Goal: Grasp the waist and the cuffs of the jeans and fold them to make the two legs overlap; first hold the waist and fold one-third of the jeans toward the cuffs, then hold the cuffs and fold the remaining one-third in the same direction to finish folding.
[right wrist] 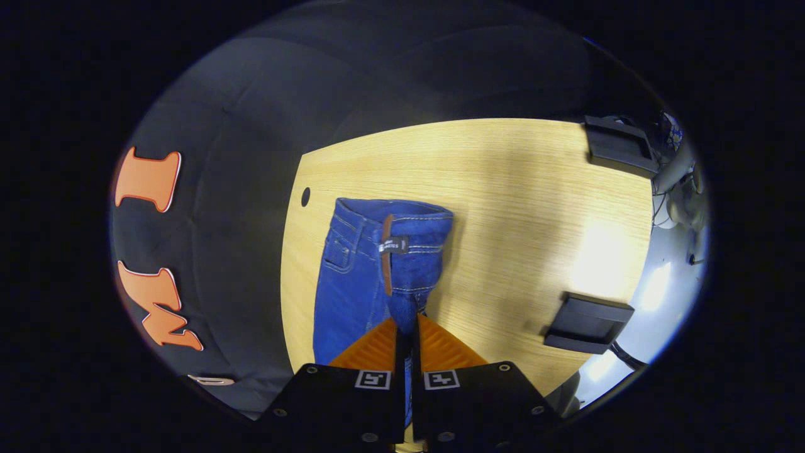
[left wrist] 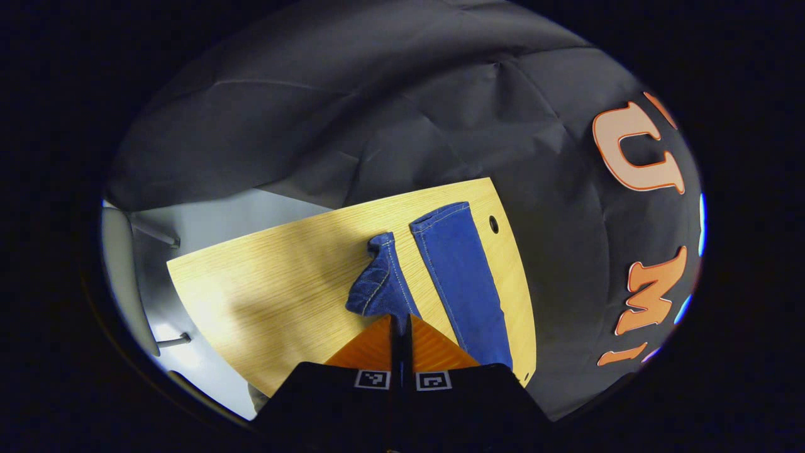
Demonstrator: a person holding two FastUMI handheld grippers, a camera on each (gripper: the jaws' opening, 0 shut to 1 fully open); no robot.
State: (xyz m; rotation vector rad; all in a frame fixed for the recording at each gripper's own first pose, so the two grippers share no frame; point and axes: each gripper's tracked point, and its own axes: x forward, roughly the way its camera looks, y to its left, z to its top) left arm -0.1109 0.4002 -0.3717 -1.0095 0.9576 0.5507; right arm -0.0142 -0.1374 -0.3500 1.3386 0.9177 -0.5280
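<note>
Bench [right wrist: 516, 189] lay bare on the side of the jeans [right wrist: 377, 264] away from the booth wall; you had open wood to sweep across there. Two dark boxes stood in the way: one [right wrist: 619, 148] at the far corner, one [right wrist: 588, 322] at the near edge. On the wall side, cloth hung just beside the bench edge, leaving you a narrow strip past the cable hole [right wrist: 305, 196].

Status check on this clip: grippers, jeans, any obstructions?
Left gripper shut on a lifted jeans leg. Right gripper shut on denim below the waist. Other leg flat on the table. Nothing obstructing.
</note>
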